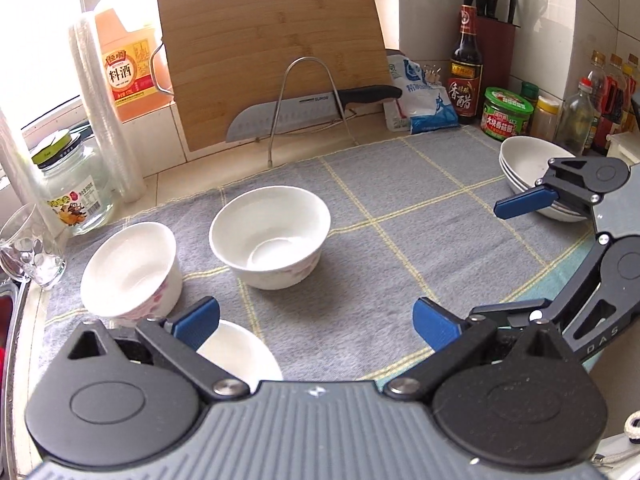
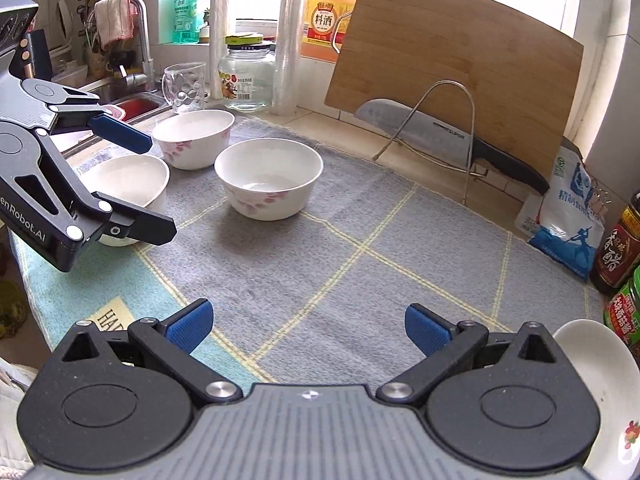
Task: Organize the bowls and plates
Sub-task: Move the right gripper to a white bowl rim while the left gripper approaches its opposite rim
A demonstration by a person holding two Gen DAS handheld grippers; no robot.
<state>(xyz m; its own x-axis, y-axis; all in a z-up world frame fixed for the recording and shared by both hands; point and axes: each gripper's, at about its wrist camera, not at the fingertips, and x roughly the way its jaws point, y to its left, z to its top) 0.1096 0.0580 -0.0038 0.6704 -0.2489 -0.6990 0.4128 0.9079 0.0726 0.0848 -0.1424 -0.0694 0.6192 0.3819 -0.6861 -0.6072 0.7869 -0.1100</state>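
Both tools are spread wide with nothing between their blue pads. From the left wrist view, the left tool (image 1: 316, 320) hovers low over a grey checked cloth (image 1: 400, 208) that covers the table. Three white bowls with pink flower prints sit on the cloth in a loose cluster at the left: a middle bowl (image 1: 270, 236) straight ahead of the left tool, a far-left bowl (image 1: 130, 270) beside it, and a near bowl (image 1: 240, 354) partly hidden under the tool's left finger. The three stand close but apart. At the right of the cloth sits a stack of shallow white bowls (image 1: 528, 168); the right tool (image 1: 472, 256) is just in front of that stack, holding none of it. Behind the cloth, a wooden cutting board (image 1: 272, 52) leans on the wall with a large knife (image 1: 304, 112) resting in a wire rack (image 1: 312, 104). Bottles and jars line the far right corner.
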